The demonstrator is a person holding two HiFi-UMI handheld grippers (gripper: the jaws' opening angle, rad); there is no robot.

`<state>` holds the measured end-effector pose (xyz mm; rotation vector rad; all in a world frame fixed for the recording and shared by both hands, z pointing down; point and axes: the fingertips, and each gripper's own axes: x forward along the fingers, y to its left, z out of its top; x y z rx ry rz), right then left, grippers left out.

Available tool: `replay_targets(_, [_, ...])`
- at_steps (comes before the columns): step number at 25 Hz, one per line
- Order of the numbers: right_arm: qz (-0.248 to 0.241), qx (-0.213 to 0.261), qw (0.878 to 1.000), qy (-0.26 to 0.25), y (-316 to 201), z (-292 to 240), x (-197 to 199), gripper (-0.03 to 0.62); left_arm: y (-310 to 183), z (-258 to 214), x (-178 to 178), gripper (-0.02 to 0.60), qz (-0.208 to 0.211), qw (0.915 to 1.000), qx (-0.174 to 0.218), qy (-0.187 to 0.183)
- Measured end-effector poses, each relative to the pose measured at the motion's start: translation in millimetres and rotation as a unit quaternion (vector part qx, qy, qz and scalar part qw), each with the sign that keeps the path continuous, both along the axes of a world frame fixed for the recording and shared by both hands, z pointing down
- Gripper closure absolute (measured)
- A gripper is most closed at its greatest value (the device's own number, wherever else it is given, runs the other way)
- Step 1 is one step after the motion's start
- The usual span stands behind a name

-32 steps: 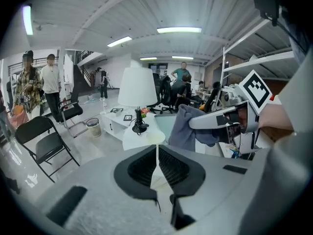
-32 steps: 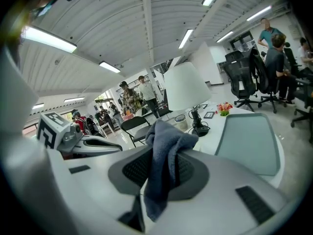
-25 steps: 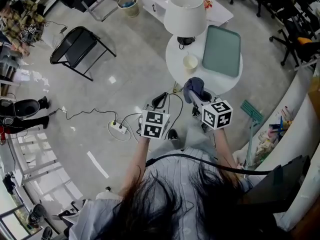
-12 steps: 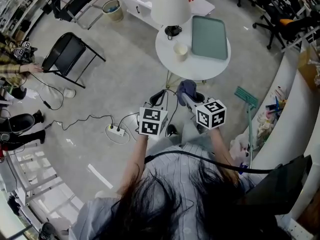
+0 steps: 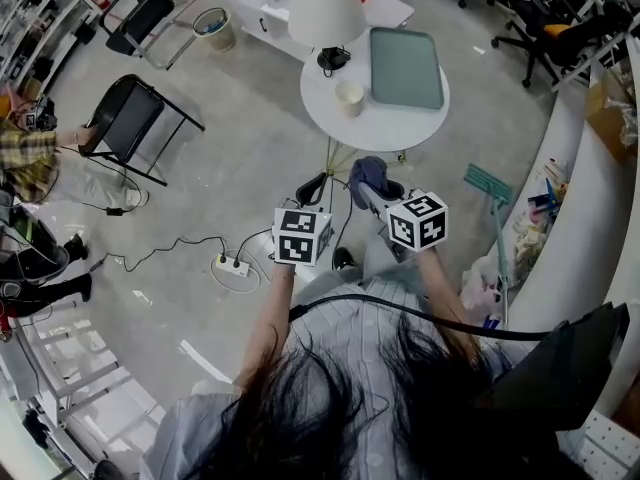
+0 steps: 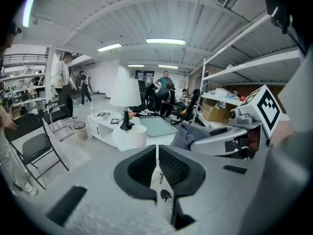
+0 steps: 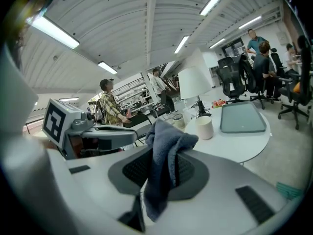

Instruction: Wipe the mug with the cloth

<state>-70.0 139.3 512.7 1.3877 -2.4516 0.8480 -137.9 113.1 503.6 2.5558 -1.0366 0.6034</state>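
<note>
A cream mug stands on a round white table, apart from both grippers. My right gripper is shut on a blue-grey cloth and is held over the floor just short of the table's near edge. The cloth drapes over the jaws in the right gripper view, with the mug beyond it. My left gripper hovers beside it to the left, shut and holding nothing. Past its closed jaws in the left gripper view, the mug shows ahead.
On the table also stand a white-shaded lamp and a green tray. On the floor are a power strip with cables, a black folding chair and a bin. Office chairs stand at far right.
The head view has shifted, so the table sits higher and further left in frame. Both grippers keep their pose side by side, and the cloth stays in the right one.
</note>
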Motion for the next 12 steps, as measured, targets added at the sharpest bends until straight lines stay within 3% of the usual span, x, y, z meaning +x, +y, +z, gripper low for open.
replay_targets(12, [0.007,-0.009,1.0,-0.006,2.8,3.3,12.4,0.508,3.9,2.3,15.7,0.551,0.021,0.9998,-0.005,-0.005])
